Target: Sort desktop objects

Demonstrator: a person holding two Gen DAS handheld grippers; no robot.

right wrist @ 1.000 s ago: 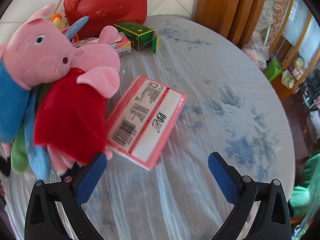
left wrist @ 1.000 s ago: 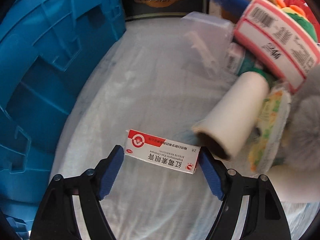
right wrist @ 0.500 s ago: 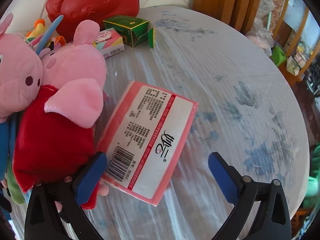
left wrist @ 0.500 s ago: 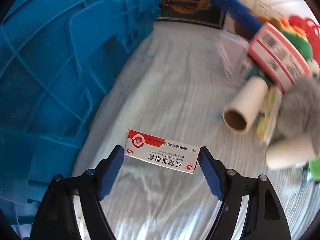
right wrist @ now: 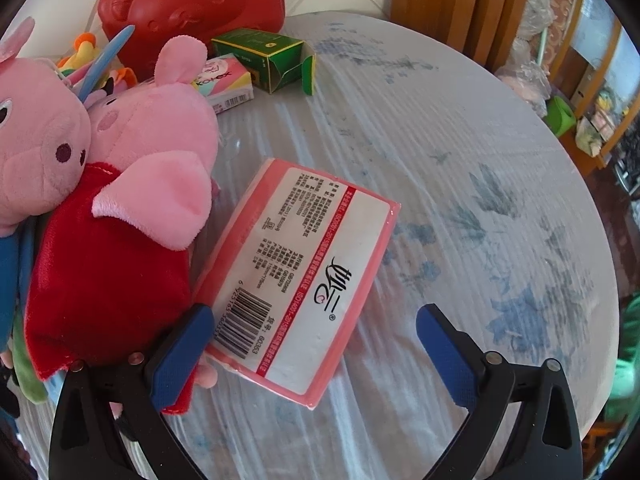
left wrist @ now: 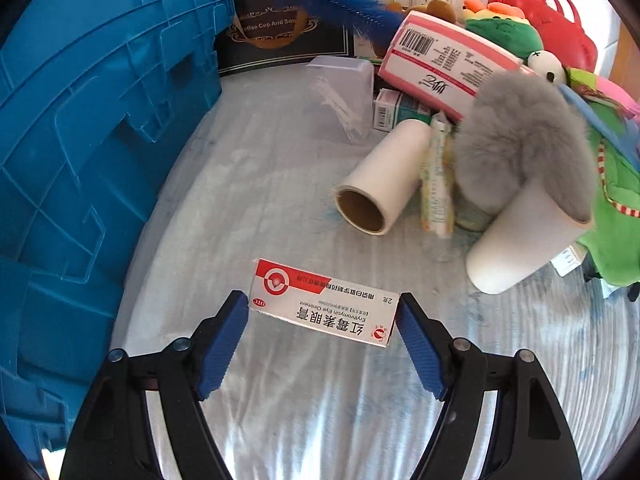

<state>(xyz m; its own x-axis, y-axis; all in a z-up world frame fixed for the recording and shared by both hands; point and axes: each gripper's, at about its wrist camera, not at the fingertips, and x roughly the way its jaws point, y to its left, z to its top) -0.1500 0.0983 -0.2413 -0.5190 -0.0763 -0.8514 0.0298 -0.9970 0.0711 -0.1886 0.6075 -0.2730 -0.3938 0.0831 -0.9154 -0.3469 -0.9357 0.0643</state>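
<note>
Blue rubber pads of the left gripper (left wrist: 322, 330) clamp the two short ends of a red and white ointment box (left wrist: 325, 303), which hangs crosswise between them above the counter (left wrist: 256, 168), clear of its pale plastic-covered cloth. To the left stands a big blue crate (left wrist: 92, 128), its ribbed wall close beside the box. Ahead on the counter lies a white paper roll (left wrist: 384, 180) with its cardboard core facing the camera, and just beside it a thin yellow-green packet (left wrist: 437, 184). A grey furry toy (left wrist: 520, 140) rests over a second white roll (left wrist: 524, 240). Behind them a pink tissue pack (left wrist: 444, 62) leans on the pile, with a clear plastic box (left wrist: 344, 92), a blue bottle brush (left wrist: 340, 2) and a red bag (left wrist: 556, 28) further back.

In the right wrist view, the right gripper (right wrist: 316, 344) is spread wide and grasps nothing. Its left pad touches or sits just beside the barcode corner of another pink tissue pack (right wrist: 304, 276) lying flat on the counter; its right pad is well apart from the pack, over bare cloth. A pink pig toy in a red dress (right wrist: 120, 240) lies against the pack's left side, with a second pig toy (right wrist: 36, 140) beside it. A green carton (right wrist: 268, 58) sits near the far edge.
</note>
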